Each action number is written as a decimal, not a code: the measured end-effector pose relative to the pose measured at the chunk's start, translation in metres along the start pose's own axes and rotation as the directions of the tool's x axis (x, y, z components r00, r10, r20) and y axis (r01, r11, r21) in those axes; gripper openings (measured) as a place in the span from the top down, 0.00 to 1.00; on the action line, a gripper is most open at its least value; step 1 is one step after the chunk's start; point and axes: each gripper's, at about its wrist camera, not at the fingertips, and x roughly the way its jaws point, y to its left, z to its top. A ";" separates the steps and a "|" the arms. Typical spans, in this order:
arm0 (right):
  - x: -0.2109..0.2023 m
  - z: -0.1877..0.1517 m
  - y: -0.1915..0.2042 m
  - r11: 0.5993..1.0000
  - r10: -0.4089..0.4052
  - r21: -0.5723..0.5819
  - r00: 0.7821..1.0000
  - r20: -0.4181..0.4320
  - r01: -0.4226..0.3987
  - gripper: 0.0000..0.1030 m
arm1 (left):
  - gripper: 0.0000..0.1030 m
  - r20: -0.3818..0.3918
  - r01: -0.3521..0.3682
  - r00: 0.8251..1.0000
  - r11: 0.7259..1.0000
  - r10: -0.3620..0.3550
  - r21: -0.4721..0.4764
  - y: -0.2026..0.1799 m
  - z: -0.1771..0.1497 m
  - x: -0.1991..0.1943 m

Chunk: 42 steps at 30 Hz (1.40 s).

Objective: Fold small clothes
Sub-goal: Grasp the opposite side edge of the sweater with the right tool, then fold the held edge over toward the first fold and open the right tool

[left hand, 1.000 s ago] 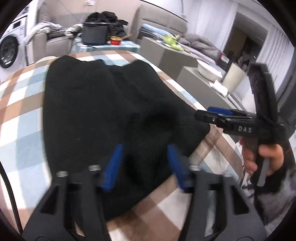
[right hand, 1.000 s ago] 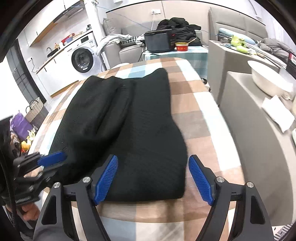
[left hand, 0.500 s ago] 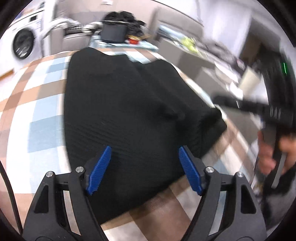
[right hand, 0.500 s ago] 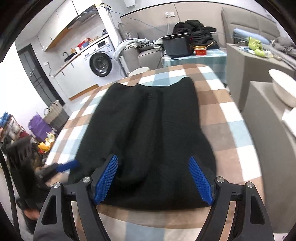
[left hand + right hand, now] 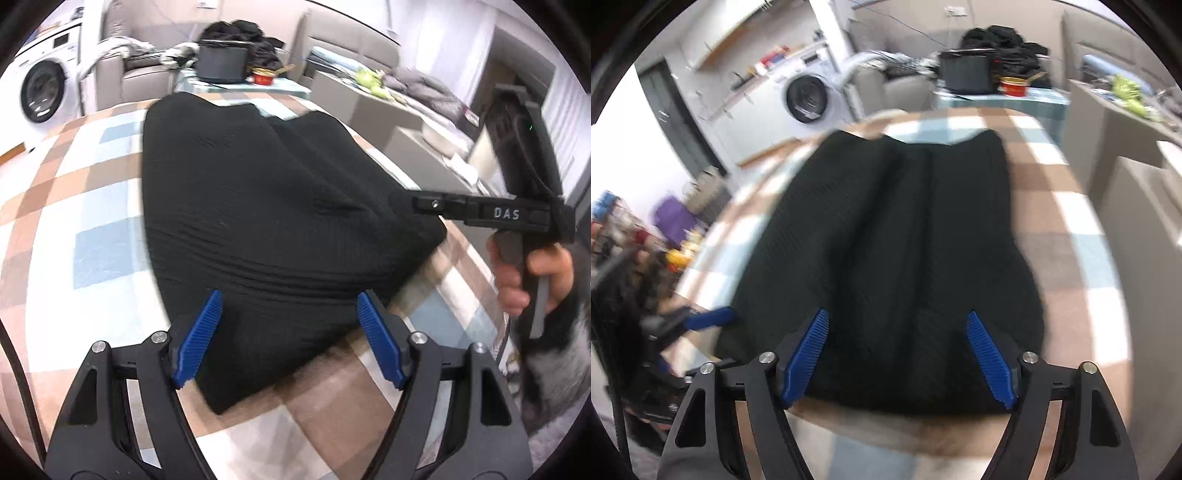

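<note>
A black knit garment [image 5: 258, 206] lies folded lengthwise on the checkered table [image 5: 92, 206]; it also shows in the right wrist view [image 5: 905, 236]. My left gripper [image 5: 288, 332] is open and empty, its blue pads either side of the garment's near edge. My right gripper [image 5: 897, 350] is open and empty, over the garment's near hem. The right gripper also appears in the left wrist view [image 5: 417, 203], at the garment's right corner. The left gripper's blue fingertip [image 5: 709, 317] shows at the garment's left corner in the right wrist view.
Beyond the table stand a washing machine [image 5: 809, 98], a grey sofa, and a small table with a black box [image 5: 221, 64] and a red bowl [image 5: 263, 78]. A grey cabinet [image 5: 1137, 192] stands close on the right. Clutter sits on the floor at left [image 5: 672, 221].
The left gripper, partly closed and blurred a second ago, has opened wide and drawn back to the near edge. The right gripper has shifted left and closer over the hem.
</note>
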 end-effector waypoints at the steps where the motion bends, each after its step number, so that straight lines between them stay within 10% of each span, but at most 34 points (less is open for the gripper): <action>1: 0.005 0.003 -0.001 0.999 0.040 0.015 0.999 -0.003 -0.040 0.34 | 0.29 0.010 -0.015 1.000 1.000 0.015 -0.011 0.005 0.001 -0.004; 7: 0.050 0.021 -0.017 0.981 0.135 0.148 0.990 -0.045 -0.127 0.64 | 0.29 0.012 -0.072 0.997 0.992 0.074 -0.102 0.038 0.005 -0.008; 10: 0.060 0.027 -0.016 0.985 0.107 0.145 0.992 -0.061 -0.097 0.89 | 0.29 0.006 -0.089 0.996 0.984 0.091 -0.155 0.055 0.007 -0.006; 13: 0.069 0.033 -0.010 0.994 0.065 0.094 0.996 -0.062 -0.059 0.95 | 0.29 0.014 -0.092 0.995 0.980 0.096 -0.179 0.066 0.010 -0.005; 23: -0.015 0.041 0.006 0.984 -0.134 -0.095 0.979 0.153 0.150 0.97 | 0.29 0.014 -0.110 0.993 0.973 0.115 -0.201 0.074 0.018 -0.004; 28: 0.020 0.026 -0.045 0.968 -0.251 -0.010 0.968 0.025 0.252 0.96 | 0.29 -0.035 -0.085 0.996 0.973 0.079 -0.217 0.072 0.021 0.022; 42: 0.010 0.005 -0.064 0.974 -0.223 0.038 0.975 -0.004 0.223 0.67 | 0.34 -0.054 -0.088 0.996 0.971 0.078 -0.222 0.056 0.060 0.077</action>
